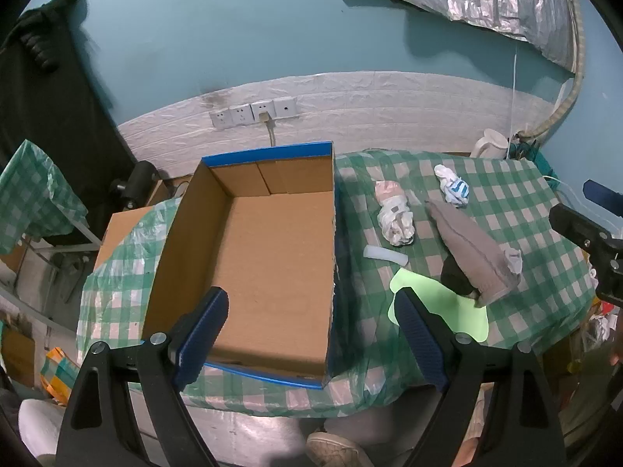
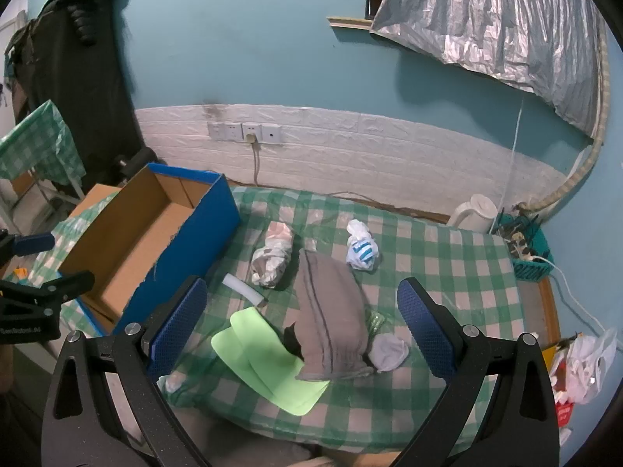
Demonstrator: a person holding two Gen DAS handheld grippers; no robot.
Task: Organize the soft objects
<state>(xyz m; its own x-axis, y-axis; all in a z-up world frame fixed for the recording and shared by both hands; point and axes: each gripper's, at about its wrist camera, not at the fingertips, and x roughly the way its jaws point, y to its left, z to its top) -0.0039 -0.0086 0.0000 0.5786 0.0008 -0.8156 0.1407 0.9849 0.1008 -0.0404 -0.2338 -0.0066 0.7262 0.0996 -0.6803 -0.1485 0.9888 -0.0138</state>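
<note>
Green-checked tablecloth (image 2: 447, 257) under teal wall (image 2: 272, 39); both grippers' fingers (image 1: 418, 334) (image 2: 424, 330) wide, empty

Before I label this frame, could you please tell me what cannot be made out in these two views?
- Dark item under the grey folded cloth: mostly covered in both views, kind unclear.
- Box near-left inside corner: hidden in the left wrist view by the left gripper.
- Basket contents: too small in the right wrist view.
</note>
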